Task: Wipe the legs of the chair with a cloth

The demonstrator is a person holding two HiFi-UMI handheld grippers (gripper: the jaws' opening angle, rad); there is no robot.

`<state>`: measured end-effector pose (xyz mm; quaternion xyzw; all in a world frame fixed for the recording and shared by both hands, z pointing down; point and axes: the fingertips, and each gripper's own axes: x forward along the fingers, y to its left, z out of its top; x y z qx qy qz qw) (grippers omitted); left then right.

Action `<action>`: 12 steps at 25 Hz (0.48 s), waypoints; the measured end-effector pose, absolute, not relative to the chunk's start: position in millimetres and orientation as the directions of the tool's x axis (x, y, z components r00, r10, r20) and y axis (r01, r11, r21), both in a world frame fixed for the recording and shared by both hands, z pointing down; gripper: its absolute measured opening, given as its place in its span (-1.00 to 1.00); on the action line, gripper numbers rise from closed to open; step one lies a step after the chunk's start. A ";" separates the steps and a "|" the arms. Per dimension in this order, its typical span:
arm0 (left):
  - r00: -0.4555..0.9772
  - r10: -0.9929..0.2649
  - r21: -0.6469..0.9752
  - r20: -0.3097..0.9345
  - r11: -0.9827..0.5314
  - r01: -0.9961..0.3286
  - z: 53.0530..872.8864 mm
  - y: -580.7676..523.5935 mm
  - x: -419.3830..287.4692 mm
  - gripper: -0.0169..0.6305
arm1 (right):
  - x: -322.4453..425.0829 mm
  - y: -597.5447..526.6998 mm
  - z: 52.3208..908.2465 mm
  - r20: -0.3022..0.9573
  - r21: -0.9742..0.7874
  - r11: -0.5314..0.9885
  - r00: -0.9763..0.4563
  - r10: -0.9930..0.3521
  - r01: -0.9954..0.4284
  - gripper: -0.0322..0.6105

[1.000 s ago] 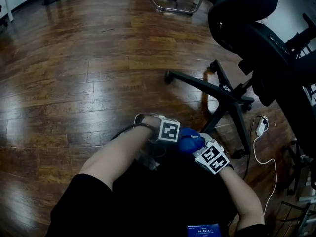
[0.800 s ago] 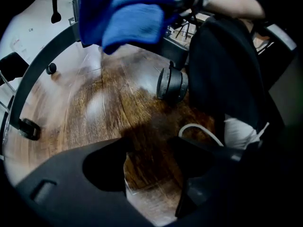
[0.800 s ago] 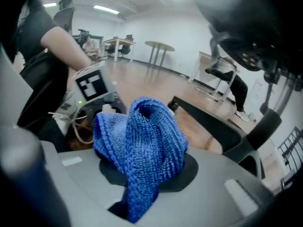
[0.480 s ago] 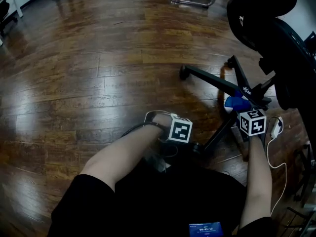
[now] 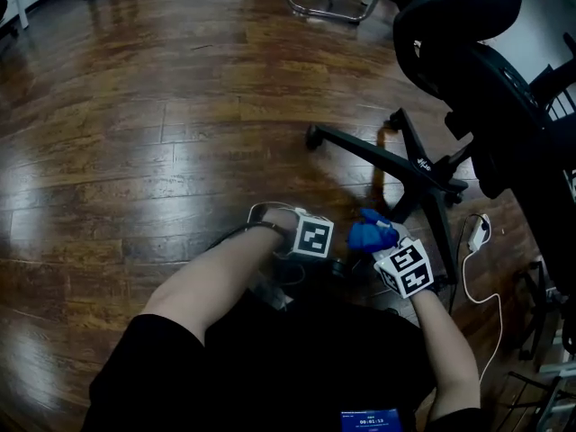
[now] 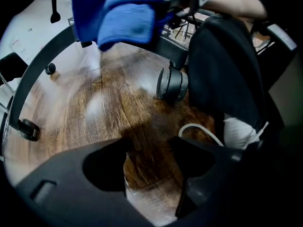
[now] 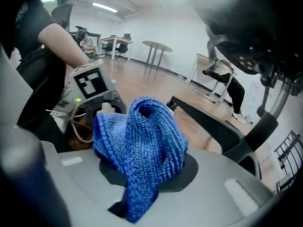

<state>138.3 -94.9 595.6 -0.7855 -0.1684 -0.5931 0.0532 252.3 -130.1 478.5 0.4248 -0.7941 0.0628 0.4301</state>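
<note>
The black office chair stands at the right, its star base spreading black legs over the wooden floor. My right gripper is shut on a bunched blue cloth, held beside the near leg that runs toward me. In the right gripper view the cloth fills the jaws, with a chair leg behind it. My left gripper is low by that leg's caster, open with only floor between its fingers. The cloth hangs above it there.
A white power strip and cable lie on the floor right of the base. A metal chair frame stands at the far top. My dark-clothed legs fill the bottom of the head view. A white cable loops by the left gripper.
The right gripper with the cloth reached out to the chair's hub, then drew back toward me along the near leg. The left gripper stayed about where it was.
</note>
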 end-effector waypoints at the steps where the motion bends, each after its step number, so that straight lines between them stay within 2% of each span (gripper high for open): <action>1: 0.239 0.199 0.114 0.950 -0.938 0.327 595.9 -94.7 138.7 0.03 | 234.0 -112.2 485.4 0.761 0.240 0.678 -0.299 -0.576 -0.695 -0.62; 4: 0.237 0.193 0.111 0.952 -0.940 0.322 596.0 -95.1 139.1 0.03 | 190.6 -69.6 501.1 0.806 0.218 0.787 -0.349 -0.478 -0.577 -0.62; 7: 0.239 0.195 0.113 0.951 -0.941 0.319 596.0 -94.2 139.4 0.03 | 181.2 -59.0 504.2 0.811 0.270 0.828 -0.349 -0.471 -0.491 -0.61; 10: 0.242 0.203 0.119 0.949 -0.940 0.319 596.3 -92.7 139.8 0.03 | 192.0 -70.2 502.6 0.808 0.223 0.819 -0.369 -0.459 -0.529 -0.61; 12: 0.248 0.204 0.118 0.947 -0.940 0.321 596.3 -92.8 140.4 0.03 | 217.9 -95.1 494.7 0.778 0.245 0.764 -0.349 -0.522 -0.596 -0.61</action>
